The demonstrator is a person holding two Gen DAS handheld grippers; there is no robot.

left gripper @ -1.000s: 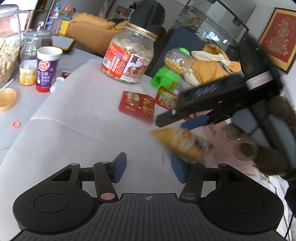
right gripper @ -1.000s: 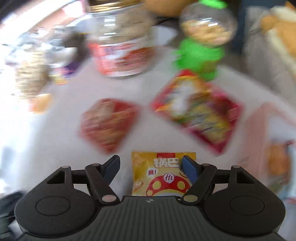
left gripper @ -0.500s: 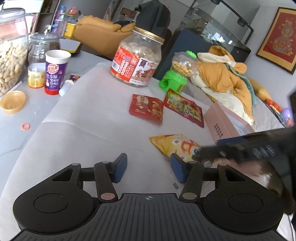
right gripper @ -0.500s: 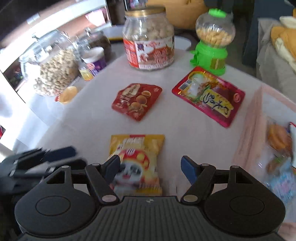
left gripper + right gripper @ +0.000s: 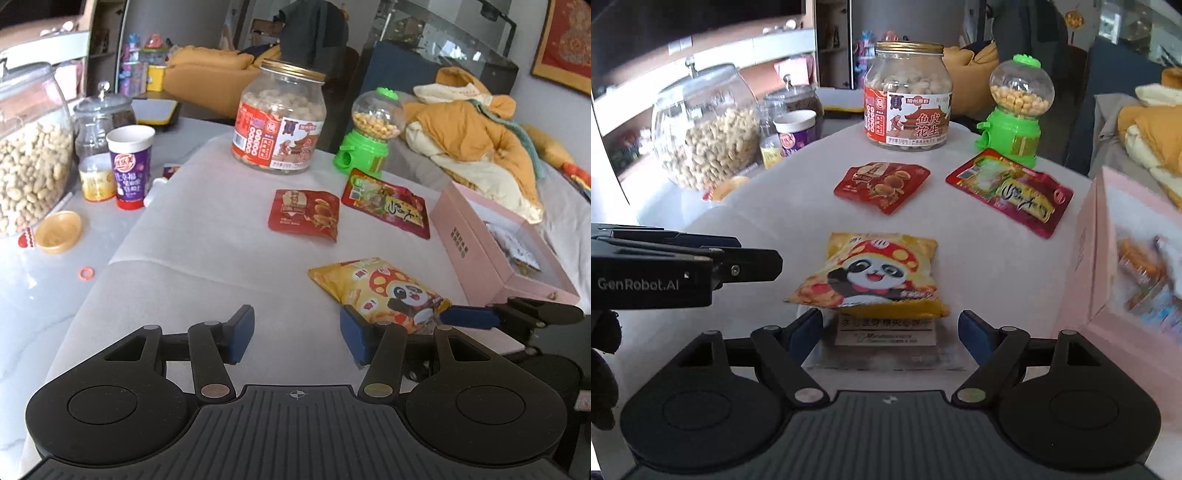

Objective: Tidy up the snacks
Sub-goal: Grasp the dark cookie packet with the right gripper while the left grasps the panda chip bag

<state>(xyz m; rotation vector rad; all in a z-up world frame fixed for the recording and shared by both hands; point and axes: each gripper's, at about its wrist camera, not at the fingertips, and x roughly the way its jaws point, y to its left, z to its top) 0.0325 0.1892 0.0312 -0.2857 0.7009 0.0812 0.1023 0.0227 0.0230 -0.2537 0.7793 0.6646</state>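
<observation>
A yellow panda snack bag [image 5: 376, 291] [image 5: 875, 277] lies flat on the white cloth, just ahead of my right gripper [image 5: 890, 328], which is open and empty. My left gripper [image 5: 297, 332] is open and empty, to the left of the bag. Two red snack packets lie farther back: a squarish one [image 5: 304, 214] [image 5: 882, 184] and a longer one [image 5: 388, 203] [image 5: 1012, 192]. An open pink box [image 5: 480, 243] [image 5: 1089, 258] with packets inside stands at the right. The right gripper shows in the left wrist view [image 5: 480, 315]; the left one shows in the right wrist view [image 5: 701, 266].
A peanut jar with a red label [image 5: 280, 122] [image 5: 908, 99] and a green candy dispenser [image 5: 369, 136] [image 5: 1015, 110] stand at the back. At the left are a big glass nut jar [image 5: 705, 125], a purple cup [image 5: 129, 166], a yellow lid [image 5: 59, 230] and a small orange ring [image 5: 86, 273].
The right gripper let go of the yellow bag, which now lies on the cloth, and drew back toward me and lower. The left gripper stayed open and shifted little.
</observation>
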